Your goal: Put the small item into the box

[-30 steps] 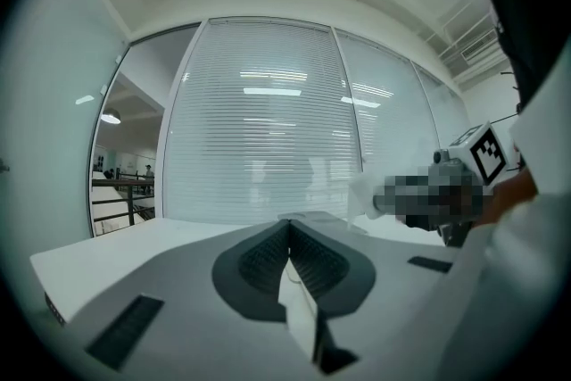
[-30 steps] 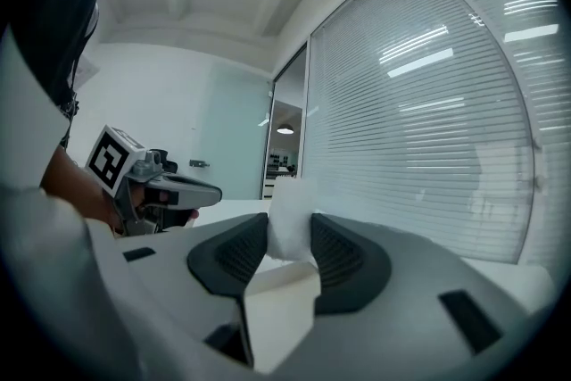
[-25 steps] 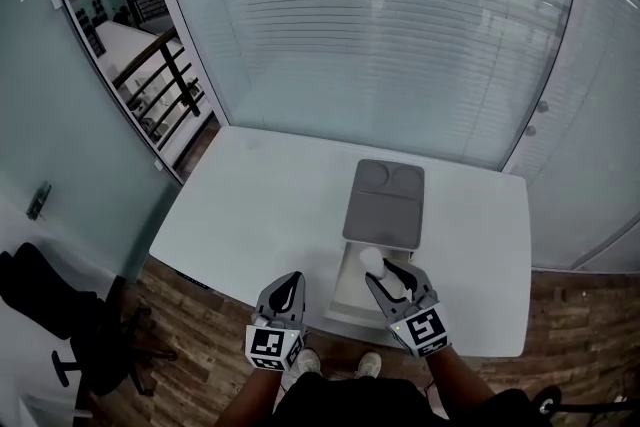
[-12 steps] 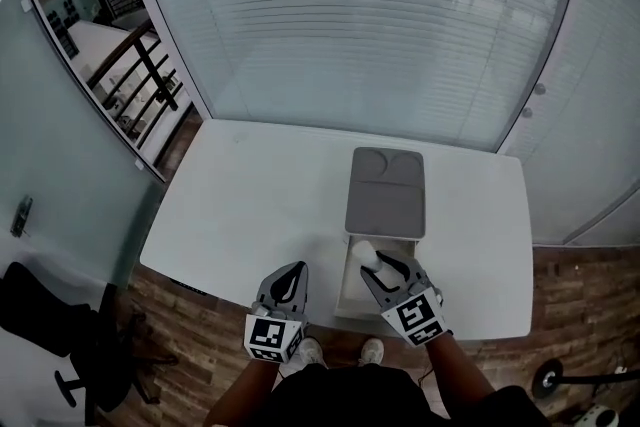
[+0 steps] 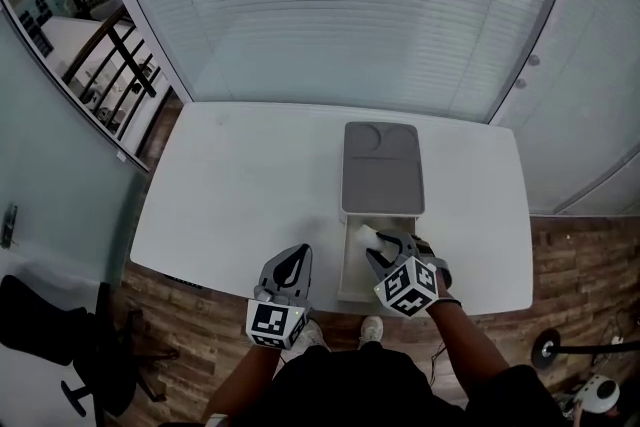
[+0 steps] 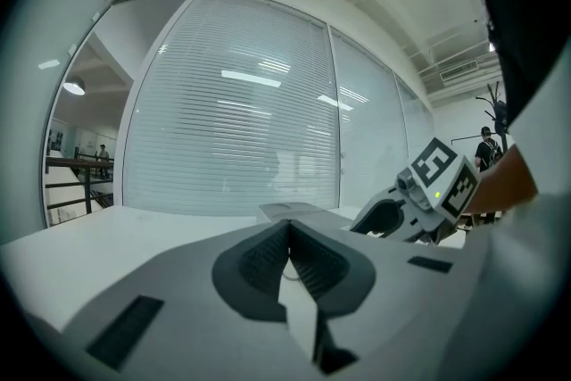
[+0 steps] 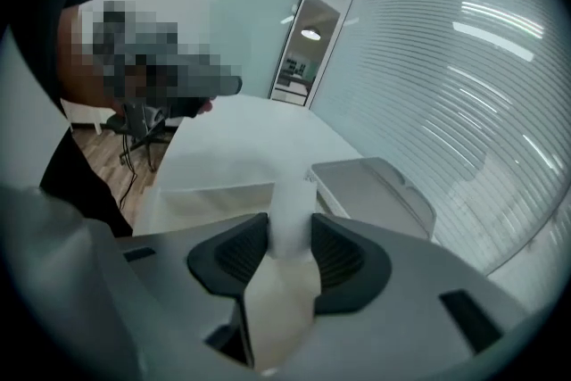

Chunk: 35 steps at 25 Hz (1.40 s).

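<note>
A white box (image 5: 352,267) stands open at the table's near edge, its grey lid (image 5: 381,169) lying flat behind it. My right gripper (image 5: 386,245) is shut on a small white item (image 5: 365,237) and tilts down over the box's opening. In the right gripper view the white item (image 7: 290,214) sits pinched between the dark pads (image 7: 337,256), with the box wall (image 7: 214,196) and the lid (image 7: 379,190) just beyond. My left gripper (image 5: 294,260) hovers left of the box, jaws shut and empty; in its own view the pads (image 6: 259,259) meet.
The white table (image 5: 240,185) stretches left and right of the box, with its near edge (image 5: 200,280) under my left gripper. A glass wall with blinds (image 5: 350,5) stands behind the table. An office chair (image 5: 50,325) sits on the wooden floor at the left.
My right gripper has sunk and tipped downward with the white item, closer over the open box. The left gripper has stayed about where it was.
</note>
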Each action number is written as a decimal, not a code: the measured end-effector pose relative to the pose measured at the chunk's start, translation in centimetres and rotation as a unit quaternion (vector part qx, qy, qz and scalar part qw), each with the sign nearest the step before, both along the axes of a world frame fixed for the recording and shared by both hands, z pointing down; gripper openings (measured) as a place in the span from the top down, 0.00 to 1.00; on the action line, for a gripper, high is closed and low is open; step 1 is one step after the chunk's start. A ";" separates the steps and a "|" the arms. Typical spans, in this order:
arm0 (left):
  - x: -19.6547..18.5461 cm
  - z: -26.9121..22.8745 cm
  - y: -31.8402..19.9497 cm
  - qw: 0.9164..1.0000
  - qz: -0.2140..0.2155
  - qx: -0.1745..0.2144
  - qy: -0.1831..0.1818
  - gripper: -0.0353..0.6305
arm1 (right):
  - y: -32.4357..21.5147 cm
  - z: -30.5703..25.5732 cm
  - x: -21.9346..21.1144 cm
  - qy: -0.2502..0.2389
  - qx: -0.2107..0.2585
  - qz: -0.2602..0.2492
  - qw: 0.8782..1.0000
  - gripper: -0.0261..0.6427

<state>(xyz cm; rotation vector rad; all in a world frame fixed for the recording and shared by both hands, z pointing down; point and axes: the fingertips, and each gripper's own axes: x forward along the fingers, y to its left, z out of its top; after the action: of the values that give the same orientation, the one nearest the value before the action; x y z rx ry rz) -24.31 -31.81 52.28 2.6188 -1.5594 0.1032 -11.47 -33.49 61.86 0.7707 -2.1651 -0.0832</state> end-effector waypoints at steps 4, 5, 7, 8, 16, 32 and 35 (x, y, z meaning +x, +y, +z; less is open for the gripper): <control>-0.3 0.3 -0.3 1.000 0.003 -0.003 0.004 0.93 | 0.1 2.5 0.1 0.057 -0.034 -0.009 0.998 0.72; -0.4 0.3 -0.4 1.000 0.002 -0.003 0.003 0.93 | 0.1 2.9 0.1 0.066 -0.041 -0.014 0.997 0.72; -0.6 0.4 -0.5 1.000 0.000 -0.005 0.004 0.93 | 0.1 3.7 0.1 0.088 -0.050 -0.025 0.995 0.72; -0.8 0.5 -0.5 1.000 -0.003 -0.008 0.004 0.93 | 0.1 4.0 0.1 0.100 -0.053 -0.029 0.993 0.72; -1.1 0.3 -0.3 1.000 -0.009 -0.001 0.001 0.93 | -0.6 5.3 0.3 0.122 -0.086 -0.040 0.988 0.72; -0.7 0.5 -0.3 1.000 -0.001 0.004 -0.017 0.93 | -0.8 4.1 0.2 0.111 -0.075 -0.023 0.991 0.63; -0.6 1.0 -0.2 1.000 0.000 -0.006 -0.015 0.93 | -0.8 2.7 0.1 0.081 -0.057 -0.007 0.995 0.63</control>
<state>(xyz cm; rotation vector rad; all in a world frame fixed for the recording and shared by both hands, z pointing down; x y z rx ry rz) -24.93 -31.98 53.23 2.6212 -1.5637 0.1526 -11.34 -34.25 64.56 0.6612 -2.0027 -0.0275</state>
